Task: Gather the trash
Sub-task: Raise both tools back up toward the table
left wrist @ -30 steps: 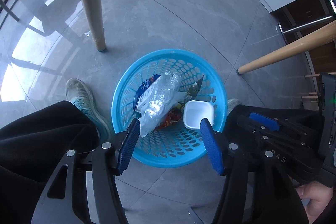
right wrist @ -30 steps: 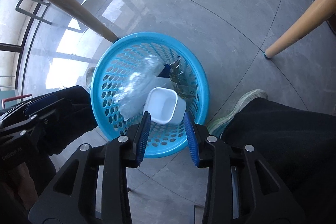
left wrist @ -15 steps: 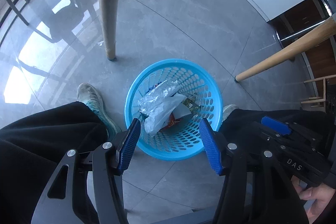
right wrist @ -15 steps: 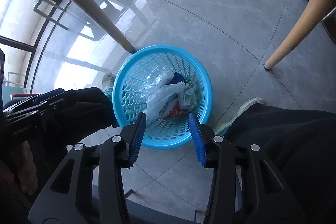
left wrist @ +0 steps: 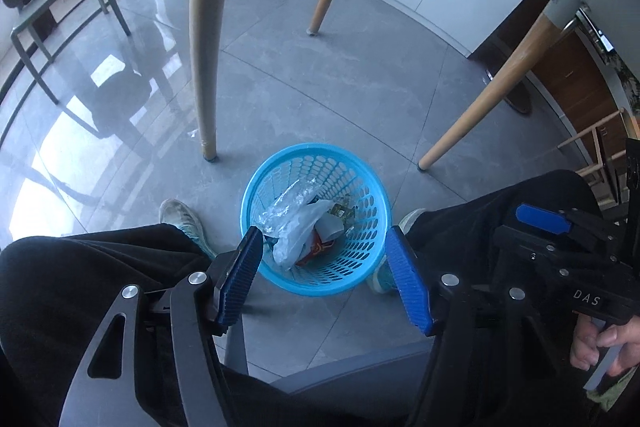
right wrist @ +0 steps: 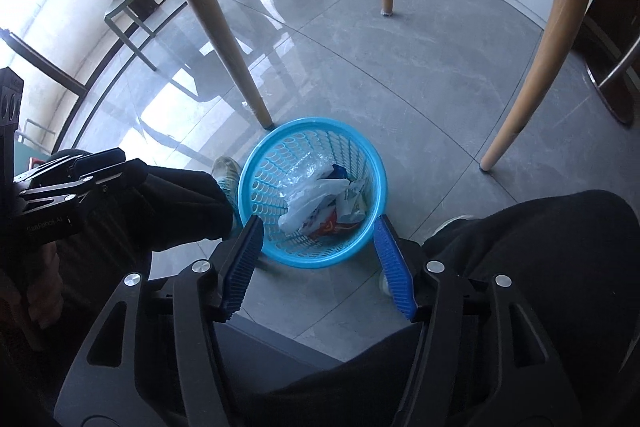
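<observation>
Both grippers, left (left wrist: 326,275) & right (right wrist: 318,263), hang empty w/ jaws just widened above the blue basket (left wrist: 256,187); trash (left wrist: 298,227) inside looks light, crinkly, slippery — best pinched at a bunched fold.

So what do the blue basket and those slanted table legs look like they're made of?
Blue basket: likely moulded plastic, judging by its uniform glossy colour and perforated walls. Table legs: apparently light wood with a smooth matte finish, tapered, each ending in a small foot cap.
</observation>
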### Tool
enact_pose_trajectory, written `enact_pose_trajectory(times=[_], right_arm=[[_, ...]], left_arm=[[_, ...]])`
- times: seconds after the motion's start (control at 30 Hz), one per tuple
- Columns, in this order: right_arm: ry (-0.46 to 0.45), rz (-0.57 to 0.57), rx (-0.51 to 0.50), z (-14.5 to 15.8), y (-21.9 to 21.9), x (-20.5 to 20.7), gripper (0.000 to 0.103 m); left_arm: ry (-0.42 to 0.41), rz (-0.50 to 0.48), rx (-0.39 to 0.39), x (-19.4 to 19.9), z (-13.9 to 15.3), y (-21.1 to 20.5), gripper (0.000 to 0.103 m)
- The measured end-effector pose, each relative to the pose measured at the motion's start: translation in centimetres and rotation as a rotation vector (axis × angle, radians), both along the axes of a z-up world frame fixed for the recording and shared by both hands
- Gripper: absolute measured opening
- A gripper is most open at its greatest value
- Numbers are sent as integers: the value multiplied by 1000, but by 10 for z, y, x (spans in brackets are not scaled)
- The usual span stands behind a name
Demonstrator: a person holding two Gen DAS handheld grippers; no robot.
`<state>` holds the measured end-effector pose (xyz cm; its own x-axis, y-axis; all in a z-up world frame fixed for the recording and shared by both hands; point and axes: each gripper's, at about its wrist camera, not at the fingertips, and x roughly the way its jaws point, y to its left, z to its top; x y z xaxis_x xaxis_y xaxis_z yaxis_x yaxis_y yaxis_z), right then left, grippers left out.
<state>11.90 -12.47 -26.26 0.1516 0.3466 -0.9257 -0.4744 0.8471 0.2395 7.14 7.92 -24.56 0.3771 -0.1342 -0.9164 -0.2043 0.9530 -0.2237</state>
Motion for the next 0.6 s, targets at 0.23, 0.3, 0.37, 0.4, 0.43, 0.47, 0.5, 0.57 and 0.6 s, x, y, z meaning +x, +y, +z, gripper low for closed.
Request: enact_pose_trajectory(times=[0.23, 0.3, 0.37, 0.4, 0.43, 0.47, 0.5, 0.57, 0.6], right_arm=[[-80, 28, 56, 53, -15, -34, 62], [-116, 38, 81, 73, -17, -41, 66], [-150, 44, 114, 94, -20, -46, 68], [-170, 49, 122, 105, -20, -48, 69], [-192, 51, 128, 115, -21, -49, 69], [-211, 48, 136, 125, -22, -49, 69], [-225, 40, 150, 134, -23, -49, 69], [-249, 25, 177, 151, -26, -46, 69], [-269, 19, 187, 161, -28, -45, 69]], left_arm=[[-132, -47, -8, -18, 56, -11, 69], [-189, -64, 11, -23, 78, -14, 71], [-240, -69, 35, -27, 99, -17, 72], [-265, -74, 43, -29, 109, -19, 72], [-295, -81, 51, -31, 120, -21, 72], [-324, -87, 61, -33, 131, -22, 73], [-352, -91, 75, -34, 141, -24, 74], [-404, -92, 107, -36, 159, -27, 76], [-424, -93, 117, -36, 166, -26, 77]])
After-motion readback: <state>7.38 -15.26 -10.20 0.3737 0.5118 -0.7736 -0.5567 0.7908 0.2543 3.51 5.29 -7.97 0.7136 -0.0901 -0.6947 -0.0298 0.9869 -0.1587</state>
